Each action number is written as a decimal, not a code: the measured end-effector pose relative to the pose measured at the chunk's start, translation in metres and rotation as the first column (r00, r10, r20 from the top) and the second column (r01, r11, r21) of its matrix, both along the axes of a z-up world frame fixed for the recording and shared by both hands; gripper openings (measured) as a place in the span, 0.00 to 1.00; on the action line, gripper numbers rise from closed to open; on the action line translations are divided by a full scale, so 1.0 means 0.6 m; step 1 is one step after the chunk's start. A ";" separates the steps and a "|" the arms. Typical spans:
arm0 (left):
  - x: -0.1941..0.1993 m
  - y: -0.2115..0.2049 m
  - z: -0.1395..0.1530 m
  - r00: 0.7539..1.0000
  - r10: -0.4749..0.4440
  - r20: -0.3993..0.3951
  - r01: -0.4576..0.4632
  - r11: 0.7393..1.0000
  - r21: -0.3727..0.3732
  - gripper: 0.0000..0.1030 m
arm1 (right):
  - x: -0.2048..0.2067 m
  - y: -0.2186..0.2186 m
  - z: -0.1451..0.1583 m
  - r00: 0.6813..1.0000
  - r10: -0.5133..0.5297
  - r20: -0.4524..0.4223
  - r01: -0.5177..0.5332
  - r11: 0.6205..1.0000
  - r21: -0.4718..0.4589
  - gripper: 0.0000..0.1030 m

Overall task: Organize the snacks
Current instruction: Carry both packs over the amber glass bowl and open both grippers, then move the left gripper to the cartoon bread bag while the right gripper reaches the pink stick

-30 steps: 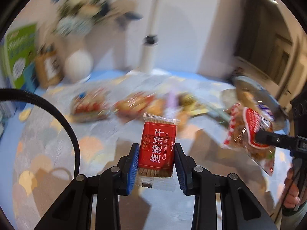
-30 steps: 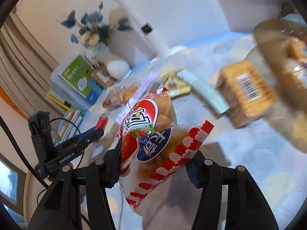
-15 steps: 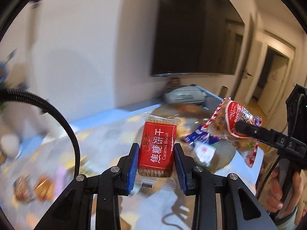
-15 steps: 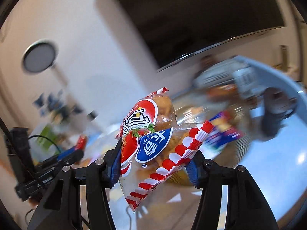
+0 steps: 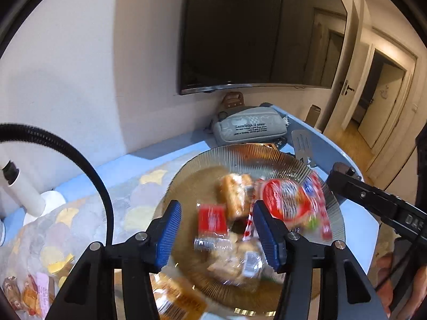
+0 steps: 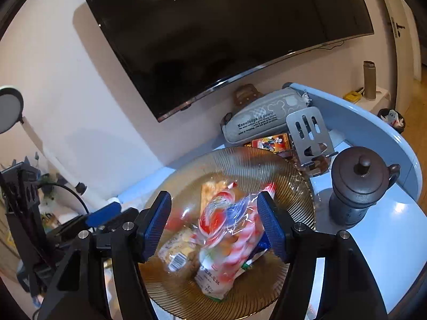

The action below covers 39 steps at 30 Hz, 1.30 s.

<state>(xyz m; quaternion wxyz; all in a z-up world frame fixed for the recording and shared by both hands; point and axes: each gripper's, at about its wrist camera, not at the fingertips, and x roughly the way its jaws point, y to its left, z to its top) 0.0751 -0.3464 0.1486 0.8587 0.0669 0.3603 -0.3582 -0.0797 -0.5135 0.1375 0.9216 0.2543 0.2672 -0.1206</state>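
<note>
Left gripper (image 5: pixel 217 233): jaws have just been opening; the blue pads stand clear on both sides of the red caramel biscuit packet (image 5: pixel 212 220), which is blurred and appears to be dropping free onto the ribbed amber glass plate (image 5: pixel 248 154). Status: released.

Right gripper (image 6: pixel 214 225): jaws have just been opening; the red-and-white snack bag (image 6: pixel 226 229) sits between the pads, blurred. The right pad is at the bag's edge, and contact there cannot be confirmed; the left pad is apart from it. Status: released, as far as the blur allows.

Plate contents, left wrist view: the biscuit packet, the snack bag, a golden pastry pack (image 5: pixel 234 197) behind them, and clear-wrapped pastries (image 5: pixel 237 261) nearest the camera. The right gripper's black finger enters from the right edge, with a person's hand (image 5: pixel 387 274) below it.

Surface: the plate rests on a light-blue table (image 6: pixel 373 133) with a rounded raised rim. A patterned cloth (image 5: pixel 88 229) covers the table left of the plate; further wrapped snacks (image 5: pixel 29 293) lie on it at the lower left edge.

Beyond the plate: a dark lidded pot (image 6: pixel 357 186) to its right, a slotted metal stand (image 6: pixel 309 136), a colourful card box (image 6: pixel 269 142), then a grey pencil case (image 5: pixel 250 129) against the wall.

Room: white wall, wall-mounted dark television (image 6: pixel 213 32), a white lamp post (image 6: pixel 53 154) at left, doorways (image 5: pixel 384 90) at right
</note>
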 end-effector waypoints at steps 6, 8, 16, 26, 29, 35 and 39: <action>-0.021 0.108 0.013 0.997 0.077 0.017 -0.077 0.997 -0.028 0.53 | -0.033 0.042 0.004 0.999 0.038 0.010 -0.038 0.999 -0.009 0.64; -0.037 0.161 0.021 0.993 0.115 0.032 -0.114 0.993 -0.036 0.53 | -0.045 0.071 0.016 0.997 0.079 0.024 -0.078 0.997 -0.019 0.64; -0.112 0.443 0.031 0.902 0.419 0.107 -0.418 0.908 -0.028 0.59 | -0.064 0.223 0.042 0.953 0.292 0.078 -0.287 0.955 -0.076 0.76; -0.127 0.651 -0.166 0.757 0.654 0.010 -0.649 0.749 0.131 0.59 | 0.000 0.411 -0.127 0.894 0.443 -0.069 -0.447 0.874 -0.190 0.76; -0.121 0.673 -0.210 0.738 0.674 -0.027 -0.666 0.735 0.128 0.59 | 0.009 0.419 -0.146 0.887 0.451 -0.101 -0.462 0.862 -0.208 0.76; -0.120 0.683 -0.224 0.734 0.676 -0.065 -0.670 0.736 0.095 0.61 | 0.017 0.418 -0.160 0.878 0.463 -0.123 -0.479 0.860 -0.176 0.78; -0.119 0.678 -0.224 0.742 0.667 -0.067 -0.659 0.745 0.104 0.61 | 0.018 0.420 -0.160 0.877 0.462 -0.128 -0.479 0.860 -0.178 0.78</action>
